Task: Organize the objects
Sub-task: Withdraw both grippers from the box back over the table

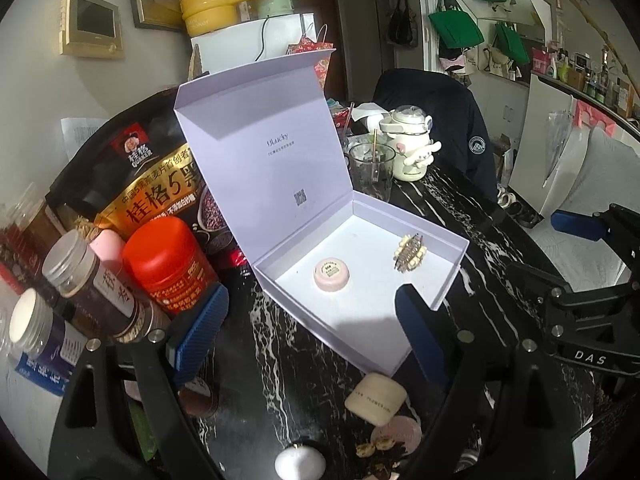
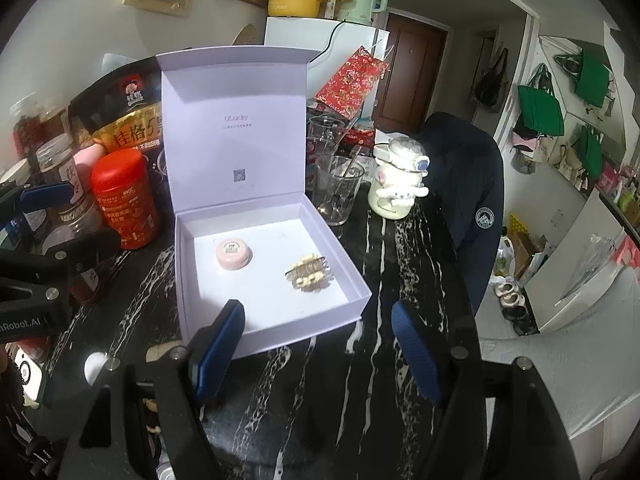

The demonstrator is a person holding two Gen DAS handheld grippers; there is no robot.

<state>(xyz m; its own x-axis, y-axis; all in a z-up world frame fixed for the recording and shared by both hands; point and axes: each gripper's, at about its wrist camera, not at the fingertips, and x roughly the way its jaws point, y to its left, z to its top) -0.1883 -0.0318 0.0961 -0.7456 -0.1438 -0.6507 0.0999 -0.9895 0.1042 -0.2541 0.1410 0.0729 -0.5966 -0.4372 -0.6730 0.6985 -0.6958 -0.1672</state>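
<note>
An open lilac box [image 1: 448, 280] [image 2: 352, 280] stands on the black marble table, lid upright. Inside lie a pink round compact [image 1: 331, 274] [image 2: 233, 254] and a pearl hair clip [image 1: 409, 257] [image 2: 310, 272]. In front of the box, outside it, lie a cream jar [image 1: 374, 399], a pink round case [image 1: 396, 434], a white ball-shaped object [image 1: 300, 462] and small pearl pieces [image 1: 374, 447]. My left gripper [image 1: 308, 332] is open and empty above the box's near corner. My right gripper [image 2: 320, 350] is open and empty just before the box's front wall.
A red canister [image 1: 168, 264] [image 2: 126, 198], spice jars [image 1: 86, 276], an oat bag [image 1: 152, 176] and a pink bottle [image 1: 106, 246] crowd the left. Glass cups [image 1: 370, 170] [image 2: 338, 188] and a white character mug [image 1: 408, 146] [image 2: 398, 184] stand behind the box. A dark-jacketed chair [image 2: 468, 200] is at right.
</note>
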